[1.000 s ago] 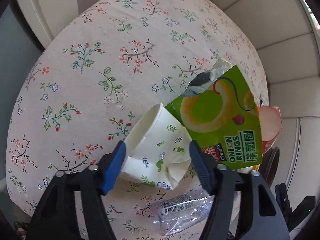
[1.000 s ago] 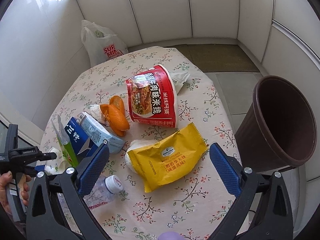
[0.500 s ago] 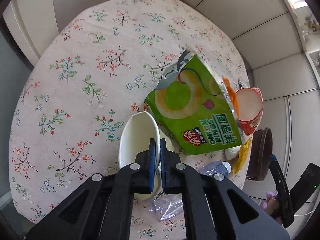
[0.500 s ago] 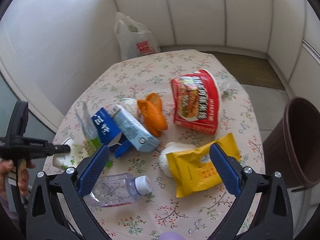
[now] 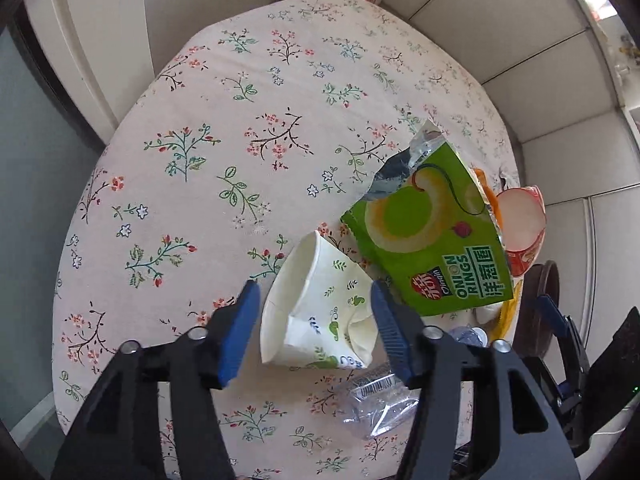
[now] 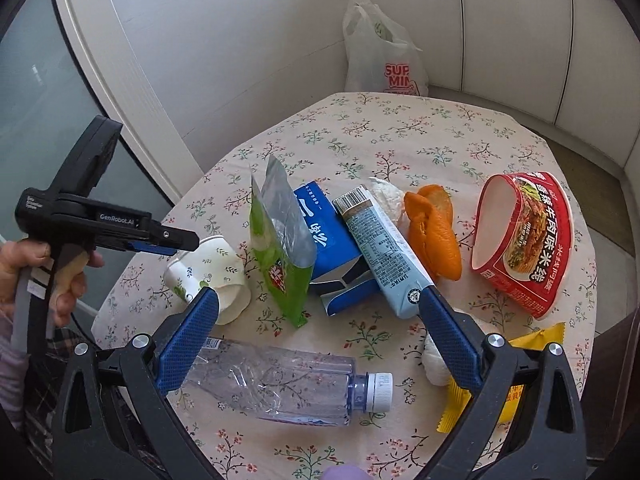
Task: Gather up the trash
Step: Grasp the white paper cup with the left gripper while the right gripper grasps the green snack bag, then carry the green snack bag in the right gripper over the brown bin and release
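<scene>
a round table point(image 5: 248, 128) covered in a floral cloth, seen from two cameras mounted on hand-held tongs. the trash lies clustered on the side of the table nearest the person.

the left gripper point(image 5: 316, 316) points steeply down at a crushed paper cup point(image 5: 320, 312) with small green leaf prints, lying on its side. its blue jaws are opening, with the cup between them; the pads stand just clear of the cup's sides and do not press on it. in the right camera's view a hand point(image 6: 60, 272) holds this gripper's black handle at the table edge.

the right gripper point(image 6: 316, 328) hangs above the table with its jaws wide apart and nothing held. between and below its fingers lies a clear plastic bottle point(image 6: 280, 388) with a white cap, on its side.

beyond the bottle, from left to right in that view: the paper cup, a green onion rings bag point(image 6: 280, 248) standing open, a blue carton point(image 6: 328, 248), a pale blue drink carton point(image 6: 384, 252) lying across it, a wad of white tissue point(image 6: 386, 196), orange peel point(image 6: 434, 236), and a red noodle bowl point(image 6: 524, 240) tipped on its side. a yellow snack packet point(image 6: 516, 364) lies near the right finger, with another white wad point(image 6: 436, 360) beside it.

a white shopping bag point(image 6: 384, 52) stands against the wall behind the table. a brown bin point(image 5: 540, 300) is partly visible past the table edge in the left camera's view.
</scene>
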`<act>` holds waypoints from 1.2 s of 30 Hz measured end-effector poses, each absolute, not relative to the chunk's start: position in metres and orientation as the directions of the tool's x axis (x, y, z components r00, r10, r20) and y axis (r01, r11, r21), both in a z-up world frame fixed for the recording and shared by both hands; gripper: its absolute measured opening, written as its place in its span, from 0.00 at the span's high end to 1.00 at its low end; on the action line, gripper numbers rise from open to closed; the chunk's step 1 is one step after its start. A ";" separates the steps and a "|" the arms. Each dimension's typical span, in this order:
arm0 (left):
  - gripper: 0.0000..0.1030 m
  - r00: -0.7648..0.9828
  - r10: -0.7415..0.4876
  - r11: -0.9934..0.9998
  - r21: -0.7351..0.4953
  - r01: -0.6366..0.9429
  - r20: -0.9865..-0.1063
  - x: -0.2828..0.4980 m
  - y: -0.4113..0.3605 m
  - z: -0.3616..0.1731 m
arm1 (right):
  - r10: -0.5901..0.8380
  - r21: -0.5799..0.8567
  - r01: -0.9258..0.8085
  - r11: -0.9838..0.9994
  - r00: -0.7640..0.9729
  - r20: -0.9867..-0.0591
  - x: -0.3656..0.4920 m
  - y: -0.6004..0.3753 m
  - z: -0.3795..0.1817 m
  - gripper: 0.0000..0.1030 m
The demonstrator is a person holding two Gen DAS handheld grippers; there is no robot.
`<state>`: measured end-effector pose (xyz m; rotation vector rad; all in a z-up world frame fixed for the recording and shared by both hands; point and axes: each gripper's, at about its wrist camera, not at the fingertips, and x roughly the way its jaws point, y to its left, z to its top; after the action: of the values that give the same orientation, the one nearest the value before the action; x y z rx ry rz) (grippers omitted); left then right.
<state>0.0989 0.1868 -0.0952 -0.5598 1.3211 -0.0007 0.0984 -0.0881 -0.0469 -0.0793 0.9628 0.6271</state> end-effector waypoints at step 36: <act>0.97 0.506 -0.310 0.819 -0.496 -0.289 -0.805 0.066 0.192 -0.031 | 0.431 0.128 -0.562 0.817 0.448 -0.783 0.126 -0.047 -0.056 0.07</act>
<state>0.0665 0.1915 -0.0308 -0.6426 1.0610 -0.0137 0.1258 -0.0466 -0.0565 -0.1586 0.9190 0.6175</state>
